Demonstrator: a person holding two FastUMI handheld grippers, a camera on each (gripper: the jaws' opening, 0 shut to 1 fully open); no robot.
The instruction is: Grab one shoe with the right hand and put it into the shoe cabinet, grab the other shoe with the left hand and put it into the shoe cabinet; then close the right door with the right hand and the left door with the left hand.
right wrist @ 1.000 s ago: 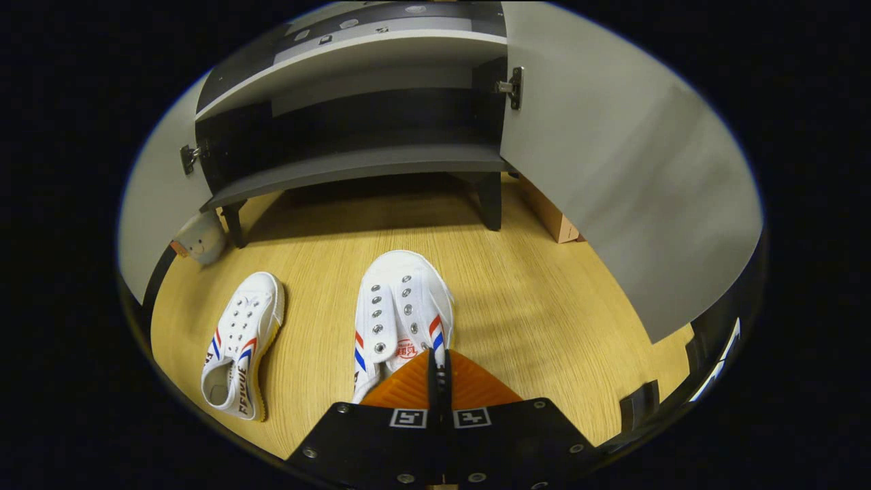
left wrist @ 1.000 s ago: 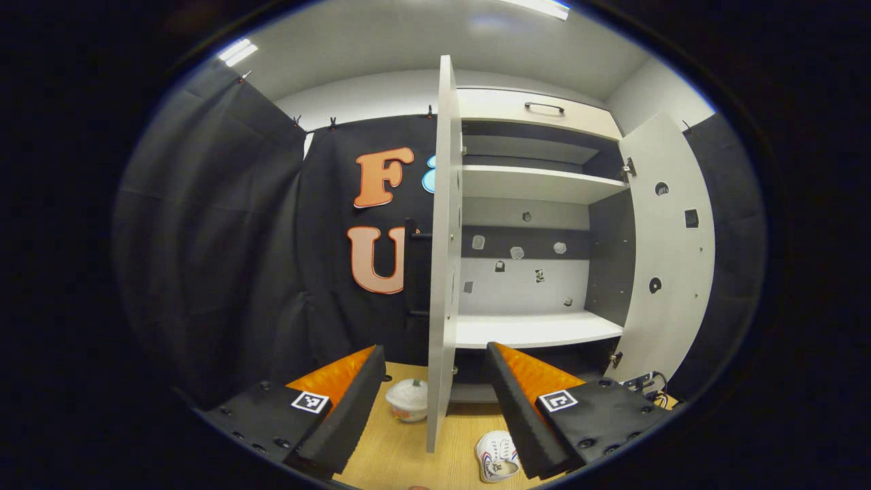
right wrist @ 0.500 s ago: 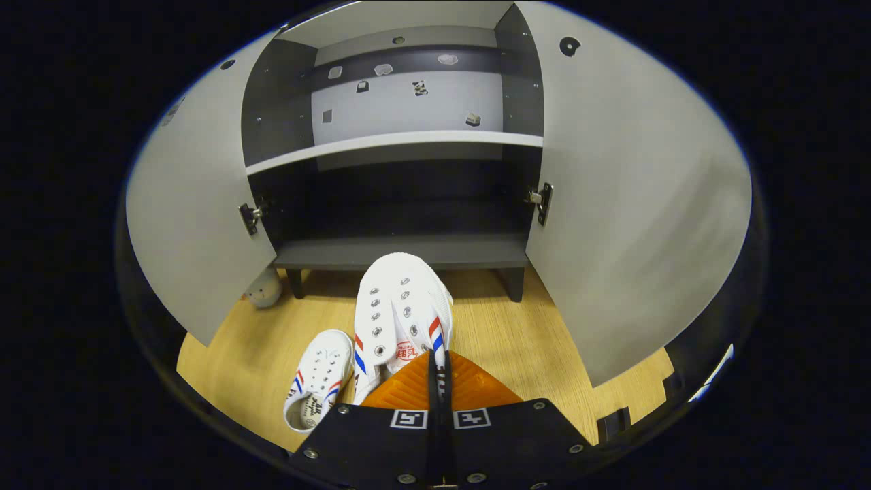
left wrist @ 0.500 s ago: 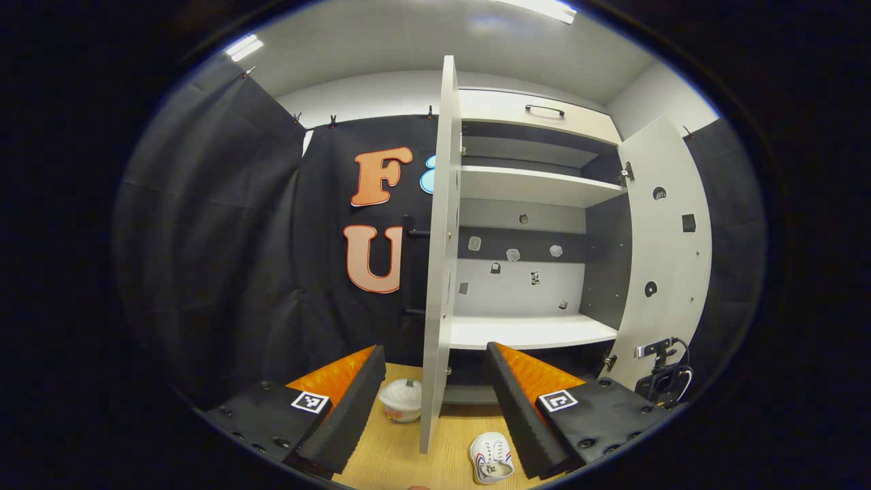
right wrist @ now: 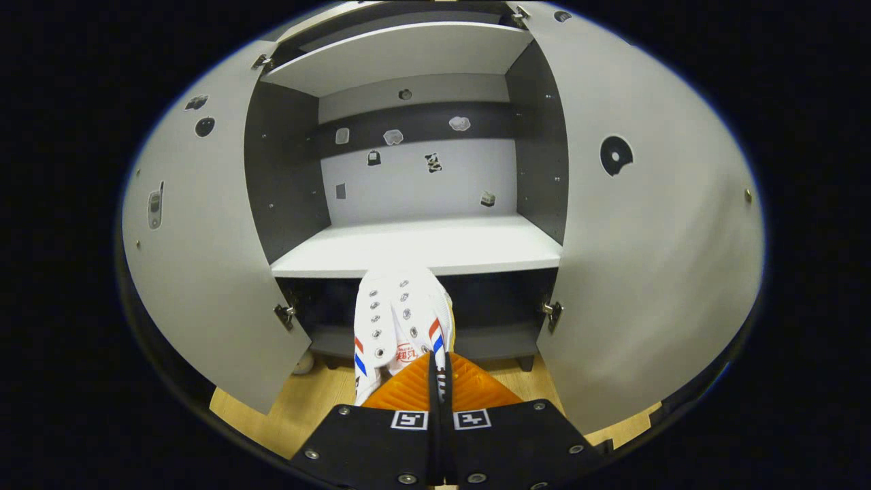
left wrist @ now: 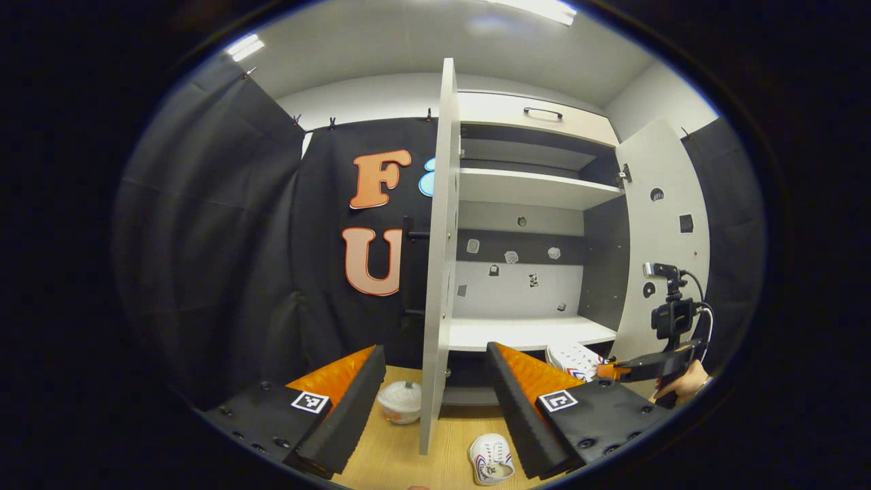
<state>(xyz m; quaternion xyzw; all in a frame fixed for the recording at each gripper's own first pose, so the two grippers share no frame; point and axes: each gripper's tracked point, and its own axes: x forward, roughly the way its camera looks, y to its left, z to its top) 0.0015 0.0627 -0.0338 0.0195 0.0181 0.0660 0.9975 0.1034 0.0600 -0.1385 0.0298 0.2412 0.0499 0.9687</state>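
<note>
My right gripper (right wrist: 439, 357) is shut on the rear rim of a white canvas shoe (right wrist: 401, 320) with red and blue stripes. It holds the shoe in the air, toe forward, just before the front edge of the white middle shelf (right wrist: 435, 245) of the open shoe cabinet. The left gripper view shows that held shoe (left wrist: 571, 357), the right gripper (left wrist: 612, 371) and a hand (left wrist: 684, 384) by the right door (left wrist: 663, 224). The other shoe (left wrist: 491, 459) lies on the floor. My left gripper (left wrist: 434, 350) is open and holds nothing, in line with the edge of the left door (left wrist: 439, 258).
Both cabinet doors stand wide open, the left door (right wrist: 204, 238) and the right door (right wrist: 646, 238) flanking the opening. A dark lower compartment (right wrist: 490, 340) sits under the white shelf. A white lidded cup (left wrist: 401, 401) stands on the wooden floor (left wrist: 395, 456) by the left door.
My right gripper has lifted the shoe off the floor, up and forward to the height of the white shelf. It has come into the left gripper view. The left gripper has hardly moved.
</note>
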